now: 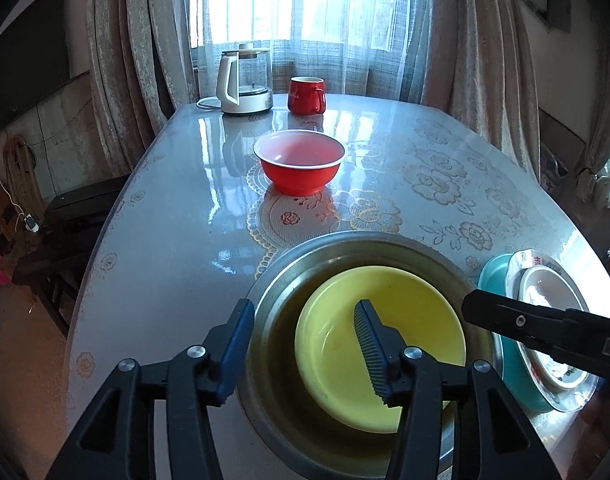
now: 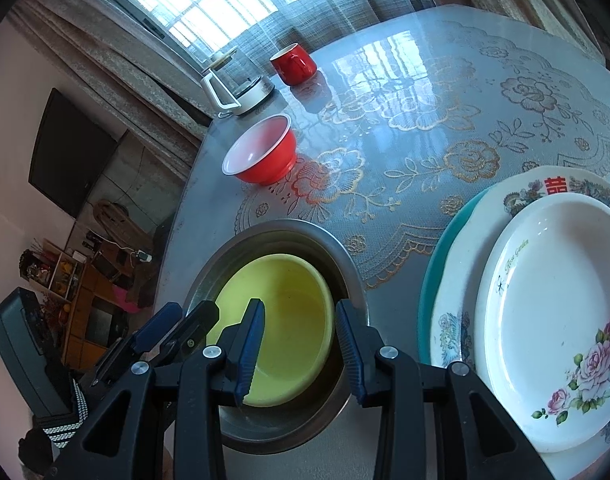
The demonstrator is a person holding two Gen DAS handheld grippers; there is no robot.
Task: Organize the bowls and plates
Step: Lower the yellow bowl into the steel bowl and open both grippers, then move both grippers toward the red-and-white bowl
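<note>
- Left wrist view: left gripper (image 1: 305, 354) stood released, nothing between its pads. One blue finger (image 1: 235, 354) sat outside the steel bowl's rim, the other over the yellow bowl; contact with either bowl unclear.
- Yellow bowl (image 1: 401, 320) was nested inside the steel bowl (image 1: 277, 292), at the table's near edge.
- Red bowl (image 1: 299, 162) stood upright, alone, toward the table's middle, well apart from the nested pair.
- Red mug (image 1: 305, 96) and glass kettle (image 1: 245, 84) sat at the far edge by the window, just beside each other.
- Table (image 1: 165, 248) carried a glossy floral cover.
- Plate stack (image 1: 545, 304) was at the near right edge, just beside the steel bowl; teal plate (image 1: 491, 276) at the bottom.
- Right gripper's black finger (image 1: 517, 320) crossed in front of the plate stack.
- Right wrist view: right gripper (image 2: 301, 346) was partly open, hovering over the nested bowls. No grasp visible; the steel bowl's right rim showed in the gap between the pads, but I couldn't tell if either touched it.
- The left gripper's fingers (image 2: 161, 330) came in from the left, at the steel bowl's left rim.
- Stack order, top down: white rose plate (image 2: 553, 320), patterned plate (image 2: 517, 196) with a red character, teal plate.
- A person's striped cuff (image 2: 65, 420) showed at the lower left.
</note>
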